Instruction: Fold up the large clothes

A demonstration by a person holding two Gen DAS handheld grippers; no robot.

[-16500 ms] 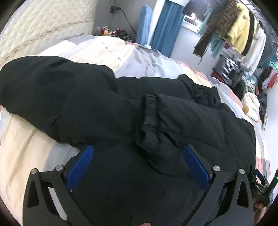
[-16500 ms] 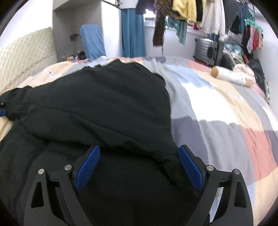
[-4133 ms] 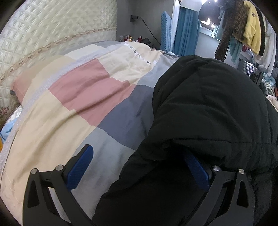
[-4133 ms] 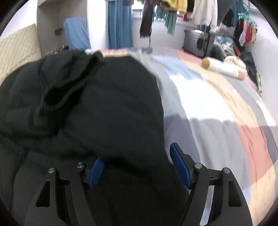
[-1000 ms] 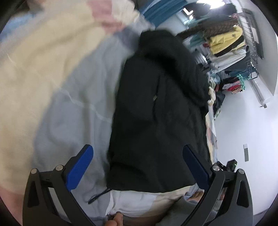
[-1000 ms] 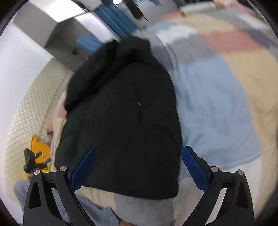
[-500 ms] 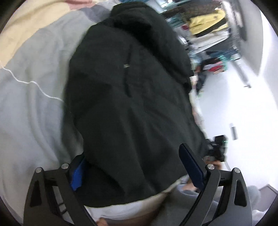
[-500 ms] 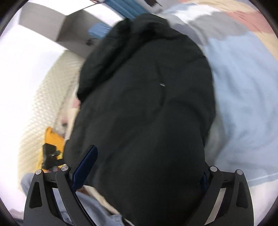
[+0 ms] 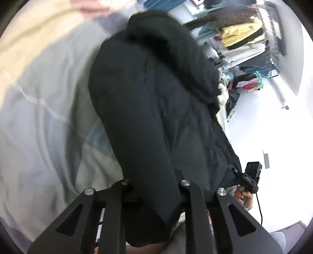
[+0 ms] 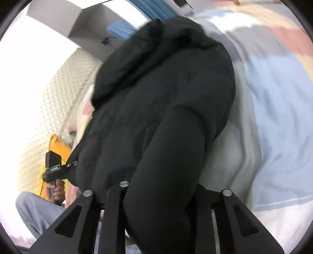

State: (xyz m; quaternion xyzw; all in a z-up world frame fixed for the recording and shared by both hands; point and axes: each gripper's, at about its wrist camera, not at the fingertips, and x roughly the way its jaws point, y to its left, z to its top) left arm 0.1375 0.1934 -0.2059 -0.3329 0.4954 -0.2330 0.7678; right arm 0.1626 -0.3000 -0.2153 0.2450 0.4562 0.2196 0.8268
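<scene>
A large black padded jacket (image 9: 156, 93) lies lengthwise on the patchwork bedspread (image 9: 39, 109), hood end far away. My left gripper (image 9: 154, 187) is shut on the jacket's near left corner, fabric bunched between its jaws. The jacket also fills the right wrist view (image 10: 166, 101), where my right gripper (image 10: 162, 193) is shut on its near right corner. The blue pads are hidden by fabric in both views. Each gripper shows in the other's view: the right one (image 9: 248, 179), the left one (image 10: 54, 166).
A quilted cream headboard (image 10: 50, 109) and a yellow pillow (image 10: 56, 150) are at the left. A clothes rack with hanging garments (image 9: 242, 39) stands beyond the bed. Blue curtains (image 10: 156, 9) hang at the back. The person's grey-trousered leg (image 10: 37, 213) is close below.
Both grippers have closed from wide open onto the jacket's near edge and have begun lifting it, so the near hem bunches up toward the cameras.
</scene>
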